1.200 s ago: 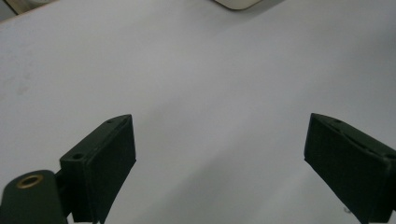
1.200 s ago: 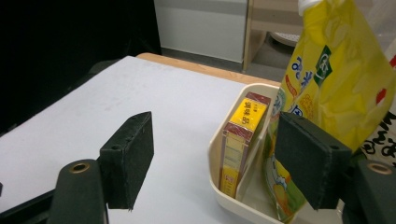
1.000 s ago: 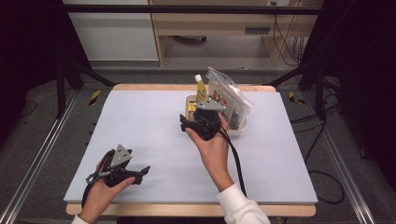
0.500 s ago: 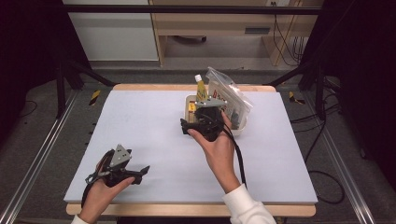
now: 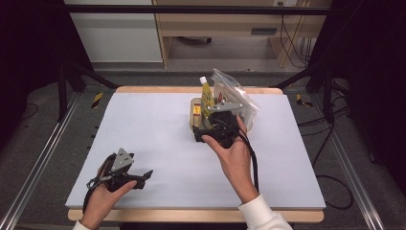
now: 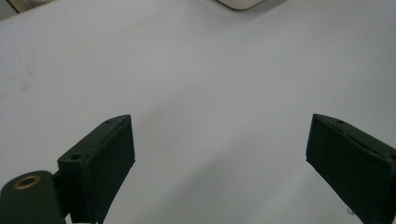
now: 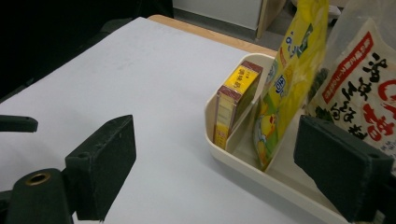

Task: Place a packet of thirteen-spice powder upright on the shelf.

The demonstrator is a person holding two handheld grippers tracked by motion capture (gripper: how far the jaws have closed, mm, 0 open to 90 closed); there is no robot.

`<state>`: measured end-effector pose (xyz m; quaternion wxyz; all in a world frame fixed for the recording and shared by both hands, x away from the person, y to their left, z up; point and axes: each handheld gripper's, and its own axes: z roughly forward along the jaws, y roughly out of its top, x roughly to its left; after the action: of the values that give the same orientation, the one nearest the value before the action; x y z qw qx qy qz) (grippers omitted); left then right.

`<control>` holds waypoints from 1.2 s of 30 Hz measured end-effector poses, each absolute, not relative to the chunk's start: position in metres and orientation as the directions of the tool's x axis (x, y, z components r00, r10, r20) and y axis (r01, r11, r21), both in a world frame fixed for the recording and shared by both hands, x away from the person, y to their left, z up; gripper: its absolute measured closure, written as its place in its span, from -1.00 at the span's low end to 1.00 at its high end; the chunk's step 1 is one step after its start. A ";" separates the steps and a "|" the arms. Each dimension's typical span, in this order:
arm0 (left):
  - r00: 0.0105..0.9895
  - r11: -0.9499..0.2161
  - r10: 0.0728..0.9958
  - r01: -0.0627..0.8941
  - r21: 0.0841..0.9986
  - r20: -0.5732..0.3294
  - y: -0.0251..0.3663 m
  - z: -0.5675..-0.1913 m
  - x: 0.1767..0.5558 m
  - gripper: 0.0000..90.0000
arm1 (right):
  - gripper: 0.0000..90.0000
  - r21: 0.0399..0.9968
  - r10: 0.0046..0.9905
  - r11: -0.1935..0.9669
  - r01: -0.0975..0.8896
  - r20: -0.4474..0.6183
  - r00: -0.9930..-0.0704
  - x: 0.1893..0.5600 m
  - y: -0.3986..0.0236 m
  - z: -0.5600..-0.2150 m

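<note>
While the right gripper (image 5: pixel 210 125) sits at the near edge of the tray (image 7: pixel 243 161), by the desk's (image 5: pixel 158 139) far edge, its jaws have just been opening and stand apart, empty. Box (image 7: pixel 236 100), yellow pouch (image 7: pixel 285 88) and bag (image 7: pixel 362 98) stand upright in the tray's slots. Judgement: back off straight and level, so no jaw clips the rim or the pouch. Left gripper (image 5: pixel 136 176) near the front left corner, jaws apart, empty. From above the hand covers the tray's near side; the bag's right part is cut off.
</note>
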<state>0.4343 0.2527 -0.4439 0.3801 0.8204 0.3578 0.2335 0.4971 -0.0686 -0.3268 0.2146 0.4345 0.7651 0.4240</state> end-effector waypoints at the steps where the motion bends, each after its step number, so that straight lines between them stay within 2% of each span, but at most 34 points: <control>1: 0.634 -0.452 0.765 0.410 0.792 0.108 0.252 -0.444 0.434 -0.83 | -0.70 0.835 0.848 0.261 0.485 0.042 -0.529 0.496 -0.070 -0.326; 36: 0.623 -0.445 0.774 0.410 0.796 0.112 0.255 -0.443 0.435 -0.83 | -0.86 0.834 0.886 0.222 0.505 0.043 -0.461 0.475 -0.143 -0.321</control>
<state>0.4346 0.2550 -0.4432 0.3817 0.8159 0.3630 0.2383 0.4751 -0.1427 -0.3212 0.2295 0.4654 0.7473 0.4151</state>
